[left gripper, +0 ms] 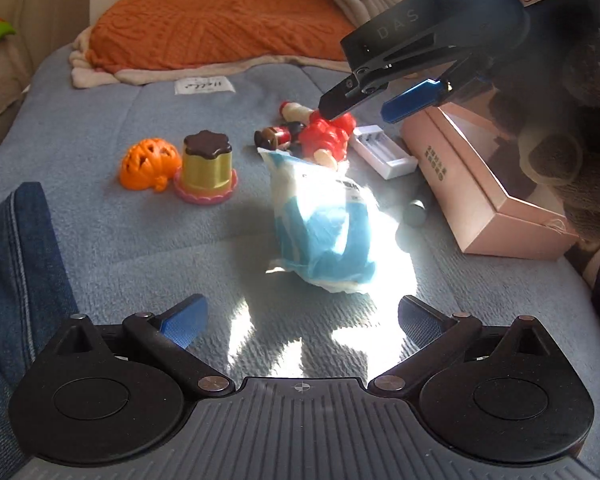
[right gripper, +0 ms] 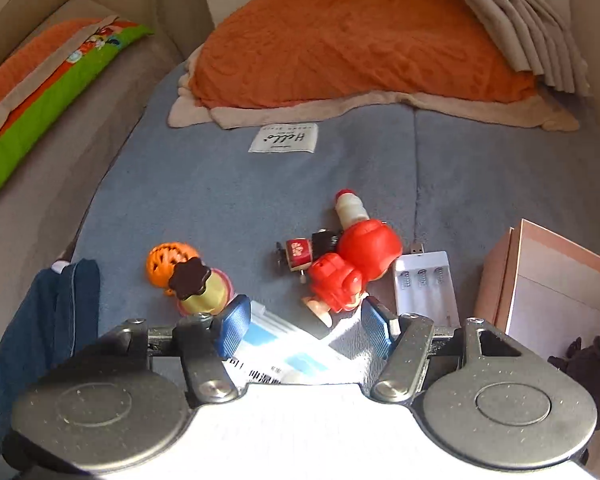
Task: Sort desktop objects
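Nearest the viewer, the left hand-held gripper [left gripper: 302, 312] hangs low over the blue bed cover [left gripper: 140, 236] with its jaws wide apart and nothing between them. Just beyond it lies a blue-and-white packet [left gripper: 324, 220], untouched, in a patch of sunlight. Further on, the right hand-held gripper [left gripper: 360, 108] points down at the red toy figure [left gripper: 328, 134]; its jaws stand apart, and from its own camera both the packet's end and the toy show between the blue pads, neither gripped. To the right lies an open pink box [left gripper: 492, 184]; what shows of its interior appears empty, though a dark sleeve hides part of it. Beside the box rests a white battery holder [left gripper: 384, 150], its 3 slots unfilled. To the left stand a gold cup toy [left gripper: 207, 164] and an orange ball [left gripper: 148, 164], touching. In my judgement sorting has barely begun: every item remains loose on the bed, none boxed.
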`<state>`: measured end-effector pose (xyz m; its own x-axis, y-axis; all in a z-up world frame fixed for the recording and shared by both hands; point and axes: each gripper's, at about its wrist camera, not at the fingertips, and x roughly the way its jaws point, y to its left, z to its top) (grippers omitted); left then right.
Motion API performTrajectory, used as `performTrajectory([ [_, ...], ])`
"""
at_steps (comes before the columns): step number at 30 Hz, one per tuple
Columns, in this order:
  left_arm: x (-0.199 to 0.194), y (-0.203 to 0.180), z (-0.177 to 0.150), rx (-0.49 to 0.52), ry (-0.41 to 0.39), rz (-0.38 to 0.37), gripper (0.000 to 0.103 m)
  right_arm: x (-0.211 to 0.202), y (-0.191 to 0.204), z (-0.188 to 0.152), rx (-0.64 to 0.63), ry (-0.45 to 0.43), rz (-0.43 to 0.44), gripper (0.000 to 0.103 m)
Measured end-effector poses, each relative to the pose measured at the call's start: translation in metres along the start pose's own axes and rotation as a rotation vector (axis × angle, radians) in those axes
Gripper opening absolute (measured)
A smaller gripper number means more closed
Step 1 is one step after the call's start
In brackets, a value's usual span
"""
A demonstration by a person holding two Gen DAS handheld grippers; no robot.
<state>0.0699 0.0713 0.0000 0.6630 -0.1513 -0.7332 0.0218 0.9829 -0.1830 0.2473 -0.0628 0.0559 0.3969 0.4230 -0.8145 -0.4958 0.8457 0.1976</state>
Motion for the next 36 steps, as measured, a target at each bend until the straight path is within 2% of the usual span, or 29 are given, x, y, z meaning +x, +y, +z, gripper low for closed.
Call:
performTrajectory([
  [4, 0.0, 0.0, -0.001, 0.002, 0.001, -0.002, 0.103, 0.038, -0.019, 0.018, 0.159, -0.017, -0.037, 0.063],
  [7, 0.001, 0.001, 0.0, 0.002, 0.006, -0.002, 0.103, 0.057, -0.015, 0.022, 0.143, 0.02, -0.137, 0.061],
  [9, 0.001, 0.002, 0.0, -0.002, 0.009, -0.003, 0.103, 0.046, -0.005, 0.018, 0.0, 0.028, -0.137, 0.056],
  [11, 0.001, 0.004, 0.001, -0.016, 0.005, -0.016, 0.103, 0.027, 0.006, 0.006, -0.193, 0.042, -0.17, 0.044],
  [13, 0.0, 0.005, 0.002, -0.029, 0.003, -0.032, 0.103, 0.004, 0.02, -0.018, -0.444, 0.057, -0.221, 0.044],
  [16, 0.001, 0.003, 0.002, -0.028, 0.003, -0.041, 0.103, -0.013, 0.036, -0.069, -0.729, 0.103, -0.271, 0.042],
  [20, 0.005, 0.003, 0.001, -0.014, 0.018, 0.02, 0.103, 0.001, 0.052, -0.132, -1.057, 0.079, -0.421, 0.032],
  [26, -0.001, 0.021, 0.004, -0.094, -0.024, 0.114, 0.103, 0.037, 0.052, -0.171, -1.394, 0.043, -0.617, 0.029],
  [28, -0.001, 0.024, 0.004, -0.107, -0.025, 0.12, 0.103, 0.042, 0.054, -0.174, -1.446, 0.054, -0.611, 0.029],
  [29, -0.001, 0.024, 0.005, -0.108, -0.024, 0.12, 0.103, 0.044, 0.054, -0.174, -1.456, 0.056, -0.605, 0.025],
  [30, 0.0, 0.024, 0.005, -0.107, -0.023, 0.122, 0.103, 0.046, 0.055, -0.174, -1.462, 0.065, -0.596, 0.019],
  [31, 0.0, 0.024, 0.005, -0.108, -0.025, 0.125, 0.103, 0.047, 0.055, -0.173, -1.461, 0.065, -0.594, 0.007],
  [32, 0.0, 0.025, 0.005, -0.112, -0.028, 0.131, 0.103, 0.047, 0.057, -0.172, -1.452, 0.043, -0.599, 0.002],
  [36, -0.002, 0.034, 0.006, -0.161, -0.035, 0.149, 0.103, 0.029, 0.067, -0.163, -1.38, -0.021, -0.567, 0.0],
])
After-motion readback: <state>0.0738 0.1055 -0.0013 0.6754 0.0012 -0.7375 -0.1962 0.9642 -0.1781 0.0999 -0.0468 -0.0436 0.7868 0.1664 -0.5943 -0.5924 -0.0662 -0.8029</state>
